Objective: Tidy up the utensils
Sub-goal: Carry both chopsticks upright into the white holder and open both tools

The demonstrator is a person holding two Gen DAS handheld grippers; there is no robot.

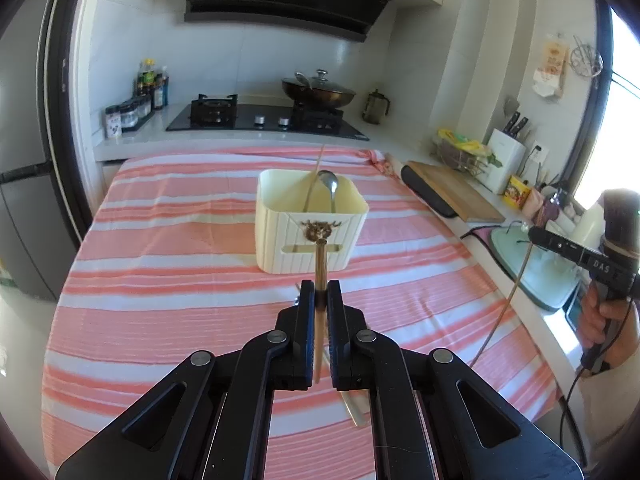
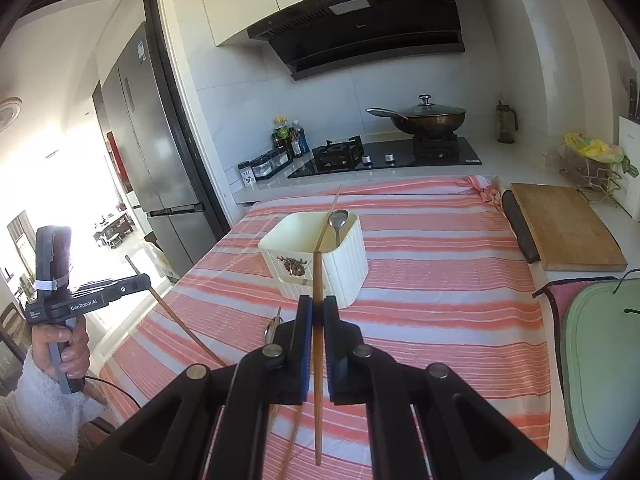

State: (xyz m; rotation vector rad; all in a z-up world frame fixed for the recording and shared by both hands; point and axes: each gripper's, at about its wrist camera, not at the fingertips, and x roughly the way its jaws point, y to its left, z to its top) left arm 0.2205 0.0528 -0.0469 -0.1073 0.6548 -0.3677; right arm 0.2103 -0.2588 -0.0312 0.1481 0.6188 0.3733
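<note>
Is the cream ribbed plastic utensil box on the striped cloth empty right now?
No, the cream ribbed plastic utensil box already holds a metal spoon and a thin wooden chopstick leaning inside it.

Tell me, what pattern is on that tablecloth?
The tablecloth has pink and white stripes, best seen from the right wrist.

place: home kitchen | cooking: black gas hob (image 2: 384, 156) bearing a lidded dark wok (image 2: 428, 118), black range hood (image 2: 360, 28) above | storage: tall grey steel fridge (image 2: 156, 128) | counter: wooden cutting board (image 2: 568, 228), white knife block (image 1: 506, 156)
</note>
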